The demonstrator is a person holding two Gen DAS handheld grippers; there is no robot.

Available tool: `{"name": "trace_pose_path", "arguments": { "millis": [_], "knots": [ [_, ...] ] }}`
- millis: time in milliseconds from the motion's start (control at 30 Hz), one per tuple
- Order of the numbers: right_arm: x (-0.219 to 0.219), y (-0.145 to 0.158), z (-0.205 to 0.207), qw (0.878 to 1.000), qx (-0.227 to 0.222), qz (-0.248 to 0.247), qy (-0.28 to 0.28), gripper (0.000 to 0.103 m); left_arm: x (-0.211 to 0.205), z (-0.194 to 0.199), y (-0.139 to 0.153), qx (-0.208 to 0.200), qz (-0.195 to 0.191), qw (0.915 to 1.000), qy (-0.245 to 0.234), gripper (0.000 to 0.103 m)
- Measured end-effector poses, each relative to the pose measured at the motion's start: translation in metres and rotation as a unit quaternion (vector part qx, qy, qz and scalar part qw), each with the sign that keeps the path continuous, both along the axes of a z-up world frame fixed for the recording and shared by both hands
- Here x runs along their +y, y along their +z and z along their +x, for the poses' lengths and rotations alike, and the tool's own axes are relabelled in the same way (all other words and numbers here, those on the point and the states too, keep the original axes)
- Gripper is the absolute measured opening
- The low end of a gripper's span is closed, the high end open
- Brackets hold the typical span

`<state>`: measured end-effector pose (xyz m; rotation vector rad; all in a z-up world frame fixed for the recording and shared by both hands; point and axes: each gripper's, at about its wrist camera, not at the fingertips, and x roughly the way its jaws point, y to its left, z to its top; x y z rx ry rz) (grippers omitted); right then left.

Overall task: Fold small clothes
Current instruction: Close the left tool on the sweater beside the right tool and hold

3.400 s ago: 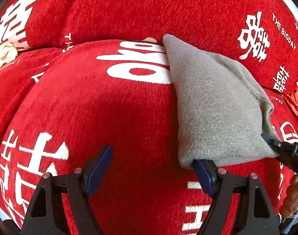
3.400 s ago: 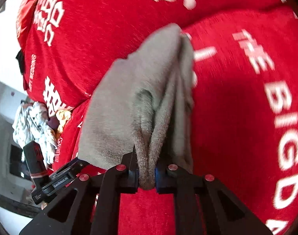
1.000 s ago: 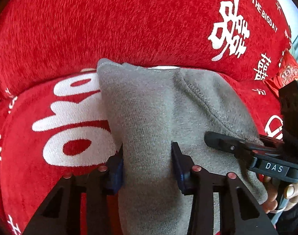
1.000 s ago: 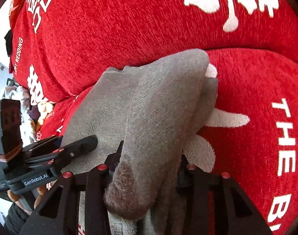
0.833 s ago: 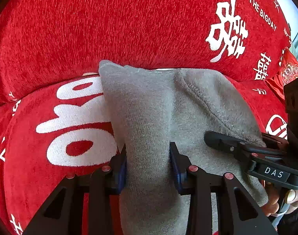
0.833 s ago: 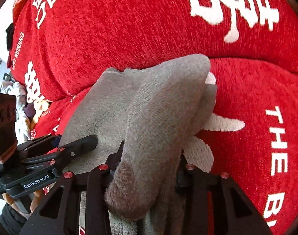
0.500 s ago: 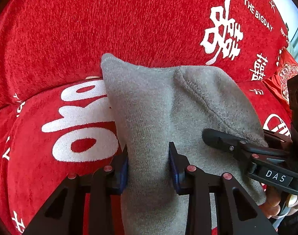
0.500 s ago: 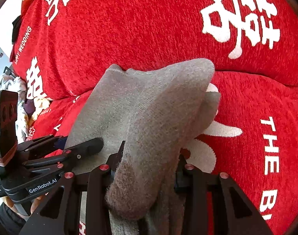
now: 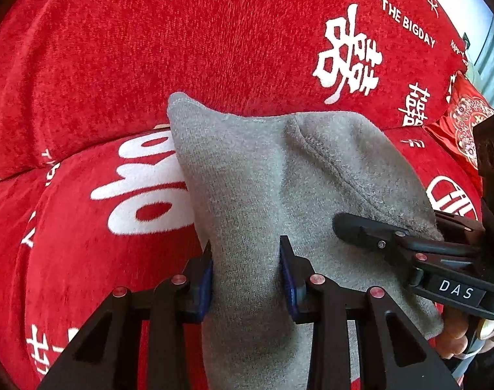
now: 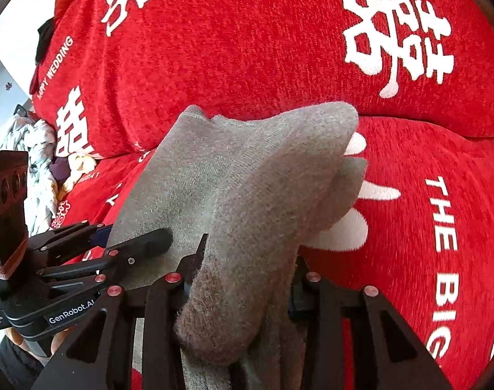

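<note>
A grey knitted sock (image 9: 263,175) is folded over and held above a red sofa cover (image 9: 117,48) with white lettering. My left gripper (image 9: 245,261) is shut on the sock's near end, its blue pads pressing both sides. My right gripper (image 10: 247,260) is shut on the sock (image 10: 247,178) too, a thick fold bulging between its fingers. Each gripper shows in the other's view: the right one (image 9: 393,237) to the right of the sock, the left one (image 10: 117,253) to the left.
The red cover (image 10: 230,39) spans the seat and backrest. A red embroidered cushion (image 9: 464,123) lies at the far right. A heap of light clothes (image 10: 35,162) lies at the sofa's left end.
Both grippers have closed on the sock and lifted it slightly off the seat. Its far end now stands higher against the backrest.
</note>
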<state>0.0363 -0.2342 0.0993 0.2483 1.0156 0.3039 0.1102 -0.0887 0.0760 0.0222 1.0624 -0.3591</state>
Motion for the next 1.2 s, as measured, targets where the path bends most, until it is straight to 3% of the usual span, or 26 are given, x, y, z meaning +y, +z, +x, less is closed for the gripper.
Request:
{"name": "trace_pose_path", "arguments": {
  "millis": [367,1200],
  "knots": [
    [0.013,0.006,-0.053,1.0,-0.005,0.005,-0.002,0.039,0.011,-0.052,0.006,-0.01,0.007,0.9999,-0.001,0.036],
    [0.05,-0.002,-0.112,1.0,-0.001,0.002,0.022,0.039,0.047,-0.121,-0.005,-0.01,0.006,0.9999,0.01,0.036]
  ]
}}
